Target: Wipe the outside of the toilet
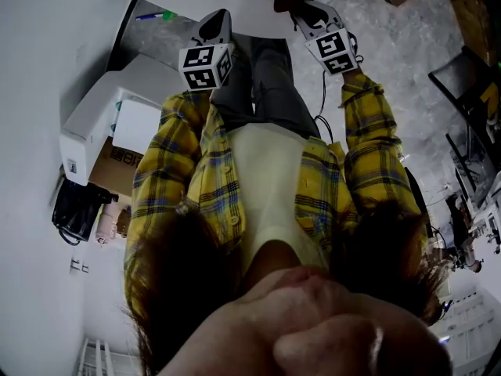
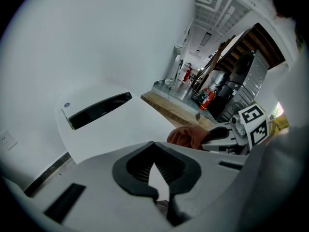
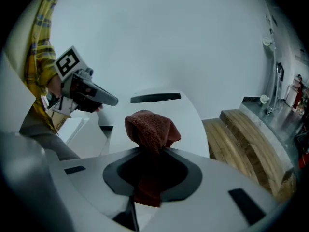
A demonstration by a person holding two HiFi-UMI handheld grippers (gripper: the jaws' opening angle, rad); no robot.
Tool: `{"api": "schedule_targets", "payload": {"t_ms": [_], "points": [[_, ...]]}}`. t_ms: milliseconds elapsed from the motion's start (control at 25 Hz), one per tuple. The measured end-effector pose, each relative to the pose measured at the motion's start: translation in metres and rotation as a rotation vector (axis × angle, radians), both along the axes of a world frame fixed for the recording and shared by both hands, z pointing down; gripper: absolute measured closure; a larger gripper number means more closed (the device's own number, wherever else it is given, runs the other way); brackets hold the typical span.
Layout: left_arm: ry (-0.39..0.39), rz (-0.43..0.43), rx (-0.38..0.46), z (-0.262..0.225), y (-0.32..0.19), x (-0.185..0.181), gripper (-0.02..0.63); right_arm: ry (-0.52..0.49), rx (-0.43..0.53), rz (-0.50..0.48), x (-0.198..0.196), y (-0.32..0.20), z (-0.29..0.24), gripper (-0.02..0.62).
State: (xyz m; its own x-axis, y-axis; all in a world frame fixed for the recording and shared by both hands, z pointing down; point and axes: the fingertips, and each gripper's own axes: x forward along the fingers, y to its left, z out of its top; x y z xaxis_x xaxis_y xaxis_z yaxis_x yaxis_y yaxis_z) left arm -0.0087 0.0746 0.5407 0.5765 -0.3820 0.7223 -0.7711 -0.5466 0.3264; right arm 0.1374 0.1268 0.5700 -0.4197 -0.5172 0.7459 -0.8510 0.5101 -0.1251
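Leans over the white toilet (image 1: 250, 10), the biggest thing in the scene, broad and glossy, with a dark slot (image 3: 155, 98) across its far end by the wall. Wears a yellow plaid shirt (image 1: 168, 163) over a pale top, with grey trousers (image 1: 270, 92) below. Has wooden planks (image 3: 251, 144) lying to the right of the toilet, with a cluttered room beyond them. Holds the left tongs (image 2: 154, 146) together at the tips with nothing between them, over the near part of the toilet, marker cube (image 1: 205, 65) facing up. Clamps the right tongs (image 3: 152, 151) on a rust-red cloth (image 3: 150, 129), bunched in a lump past the tips and trailing back between the jaws. Carries that cloth above the toilet's white top, to the right of the left tongs; cannot tell whether cloth and toilet touch.
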Motion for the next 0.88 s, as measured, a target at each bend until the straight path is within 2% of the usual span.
{"api": "schedule_targets", "payload": {"t_ms": [160, 320, 480, 640, 880], "points": [[-0.005, 0.025, -0.007, 0.002, 0.010, 0.003, 0.598, -0.060, -0.004, -0.084, -0.032, 0.031, -0.003, 0.505], [-0.014, 0.043, -0.013, 0.006, 0.016, 0.005, 0.598, -0.113, -0.057, -0.156, -0.055, 0.057, 0.012, 0.505], [-0.016, 0.057, -0.010, 0.006, 0.017, 0.008, 0.598, -0.053, -0.164, -0.227, -0.056, 0.080, 0.056, 0.505], [-0.020, 0.061, -0.010, 0.007, 0.015, 0.011, 0.598, 0.013, -0.222, -0.195, -0.039, 0.081, 0.084, 0.505], [-0.025, 0.064, -0.021, 0.011, 0.016, 0.014, 0.598, 0.071, -0.224, -0.123, -0.010, 0.067, 0.097, 0.505]]}}
